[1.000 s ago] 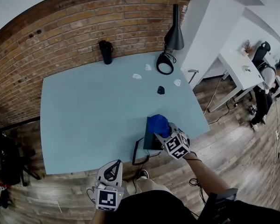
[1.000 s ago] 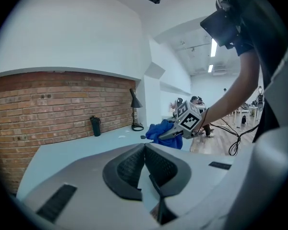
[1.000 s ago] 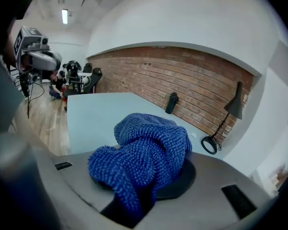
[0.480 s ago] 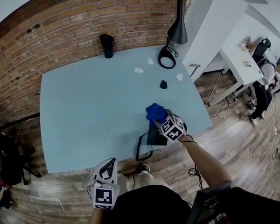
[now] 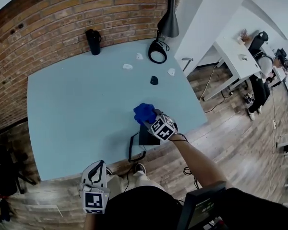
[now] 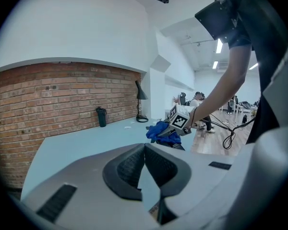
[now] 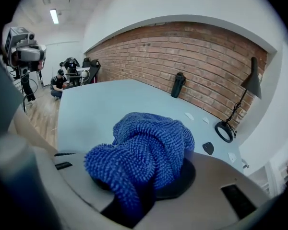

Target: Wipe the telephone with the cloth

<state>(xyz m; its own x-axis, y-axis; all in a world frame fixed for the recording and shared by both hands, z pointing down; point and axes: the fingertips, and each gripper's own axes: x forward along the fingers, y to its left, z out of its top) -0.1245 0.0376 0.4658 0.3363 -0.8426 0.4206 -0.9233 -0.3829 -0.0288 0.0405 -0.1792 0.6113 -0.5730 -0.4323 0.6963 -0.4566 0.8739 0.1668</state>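
Right gripper [image 5: 154, 120]: jaws clamped on a bunched blue microfibre cloth [image 5: 144, 112]; the wad fills the jaw gap and spills out over both pads. Left gripper [image 6: 144, 150]: jaws together at the tips, nothing between them; it hangs low, off the near edge of the table [image 5: 77, 109], well apart from the work.

Telephone [image 5: 145, 138]: dark and flat; sits at the table's near edge, partly under the right gripper; its cord [image 5: 131, 152] loops off the left side toward the edge. The cloth is over the phone's far end; cannot tell whether it touches.

Judgement: wiping is under way or about to begin, and coverage cannot be read.

Risks:
- phone is unbraced and close to the edge; a stroke toward the person could slide it off; cause: no second gripper steadying it;
- the cord loop could catch a jaw or the cloth on a sideways pass and drag the phone;
- the wad is held only by part of its bulk; friction on the phone could tug it out of the jaws;
- a thick bunch means bare jaw could hit the phone if the angle drops.
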